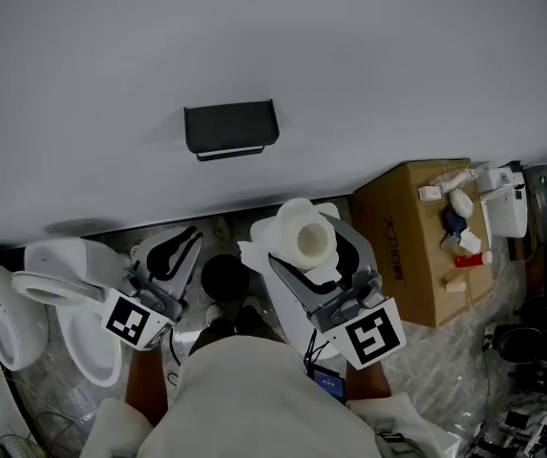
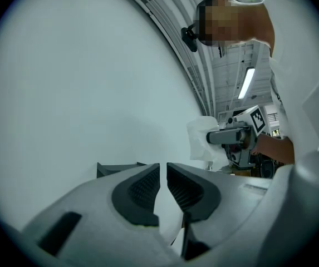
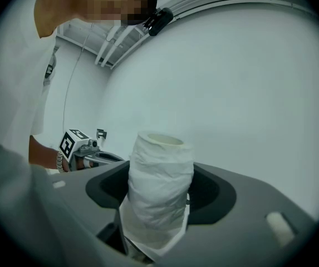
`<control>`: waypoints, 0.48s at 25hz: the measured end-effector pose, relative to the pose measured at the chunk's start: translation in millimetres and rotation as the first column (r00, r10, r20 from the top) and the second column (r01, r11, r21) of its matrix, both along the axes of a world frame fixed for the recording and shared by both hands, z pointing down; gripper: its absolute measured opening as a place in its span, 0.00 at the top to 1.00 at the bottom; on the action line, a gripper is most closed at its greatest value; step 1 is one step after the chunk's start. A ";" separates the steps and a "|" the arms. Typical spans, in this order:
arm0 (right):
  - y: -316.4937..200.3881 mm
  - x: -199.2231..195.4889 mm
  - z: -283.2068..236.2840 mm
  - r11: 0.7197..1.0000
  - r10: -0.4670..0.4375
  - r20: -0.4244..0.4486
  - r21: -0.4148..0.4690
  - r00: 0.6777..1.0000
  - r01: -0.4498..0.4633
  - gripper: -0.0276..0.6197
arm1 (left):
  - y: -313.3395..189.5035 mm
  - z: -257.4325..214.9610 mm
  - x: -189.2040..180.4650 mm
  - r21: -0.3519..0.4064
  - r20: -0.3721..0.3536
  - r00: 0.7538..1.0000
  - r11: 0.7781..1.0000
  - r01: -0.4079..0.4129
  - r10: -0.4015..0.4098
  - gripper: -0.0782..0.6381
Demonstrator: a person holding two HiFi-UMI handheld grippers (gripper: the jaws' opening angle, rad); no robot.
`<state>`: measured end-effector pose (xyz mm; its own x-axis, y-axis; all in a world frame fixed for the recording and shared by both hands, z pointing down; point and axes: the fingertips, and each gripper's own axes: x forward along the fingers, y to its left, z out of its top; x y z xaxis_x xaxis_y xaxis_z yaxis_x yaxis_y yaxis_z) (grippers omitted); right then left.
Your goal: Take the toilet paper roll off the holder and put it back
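Partly, the right hand-held gripper point(image 3: 160, 196) hides the toilet paper roll point(image 3: 160, 168) it clamps.

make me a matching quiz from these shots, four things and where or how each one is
1 toilet paper roll
2 holder
3 cardboard box
4 left tongs

a black, on the wall, empty
b closed, nothing between them
c gripped in the right tongs
d by the wall, small items on top

Pairs: 1-c, 2-a, 3-d, 4-b
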<state>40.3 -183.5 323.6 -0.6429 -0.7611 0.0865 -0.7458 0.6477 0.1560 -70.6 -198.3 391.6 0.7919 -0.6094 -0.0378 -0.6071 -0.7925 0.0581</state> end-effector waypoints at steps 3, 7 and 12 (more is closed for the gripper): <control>0.1 -0.2 0.2 1.000 0.000 0.003 -0.006 1.000 0.000 0.48 | -1.1 0.8 2.2 -0.003 0.001 1.000 1.000 -0.004 0.004 0.85; 0.1 0.2 -0.2 1.000 0.001 -0.004 -0.005 1.000 -0.001 0.48 | -2.3 2.5 1.8 -0.006 -0.002 1.000 1.000 -0.005 0.005 0.85; 0.7 0.4 0.8 1.000 -0.001 -0.008 -0.005 1.000 0.001 0.48 | -2.0 3.2 1.6 -0.008 0.000 1.000 1.000 -0.004 0.004 0.85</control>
